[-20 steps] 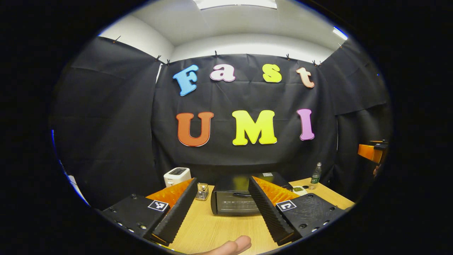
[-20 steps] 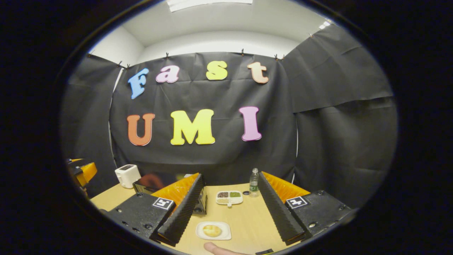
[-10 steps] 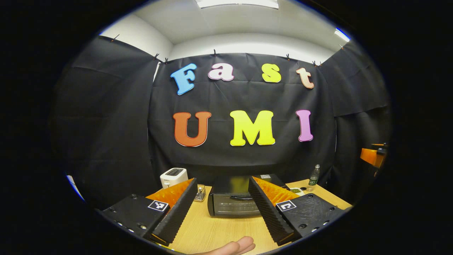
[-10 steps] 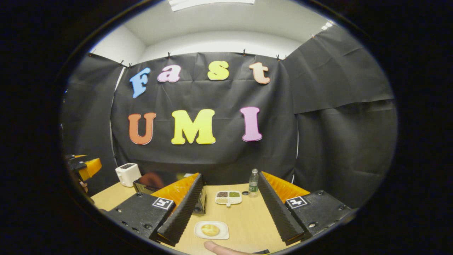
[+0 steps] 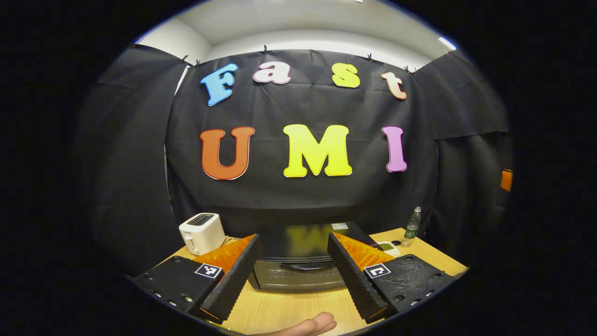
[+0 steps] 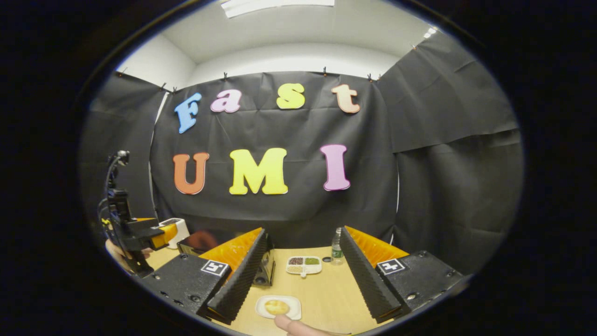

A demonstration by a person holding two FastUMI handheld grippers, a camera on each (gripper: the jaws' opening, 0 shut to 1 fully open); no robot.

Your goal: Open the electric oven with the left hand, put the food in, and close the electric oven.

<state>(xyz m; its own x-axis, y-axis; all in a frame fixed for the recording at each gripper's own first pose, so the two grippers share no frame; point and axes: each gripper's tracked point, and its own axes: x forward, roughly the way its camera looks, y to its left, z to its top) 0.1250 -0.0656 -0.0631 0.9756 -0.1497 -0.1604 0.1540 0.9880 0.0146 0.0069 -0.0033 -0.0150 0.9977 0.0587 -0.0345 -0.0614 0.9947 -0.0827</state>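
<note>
**A:** How far along am I?

**B:** At the start, by my reckoning. In the left gripper view the electric oven [image 5: 298, 261] stands on the bench [image 5: 280, 310] with its door shut. The door handle [image 5: 308, 266] is untouched. Opening, loading and closing are all left to do.

**A:** Take it left to right, then.

**B:** In the left gripper view a white toaster [image 5: 201, 232] sits far left on the bench. My left gripper [image 5: 291, 273] comes next, jaws released and spread wide, holding nothing. The oven front lies straight ahead between the two fingers, and the handle sits in the gap, near but not touched. Past the oven to the right are a small dish [image 5: 387, 247] and a water bottle [image 5: 411, 226].

**A:** And my other hand?

**B:** In the right gripper view my left gripper [image 6: 161, 234] shows far left, held in a hand, beside the toaster [image 6: 175, 227]. The oven's corner [image 6: 261, 270] peeks out behind the left finger. My right gripper [image 6: 303, 280] also hangs with jaws released and empty. The food [image 6: 277, 306], a round yellowish piece on a white plate [image 6: 293, 303], lies on the bench low between the fingers, nearer the left one and not touched. Farther back sits a divided dish [image 6: 304, 264], with the bottle [image 6: 336, 245] just right of it.
</note>
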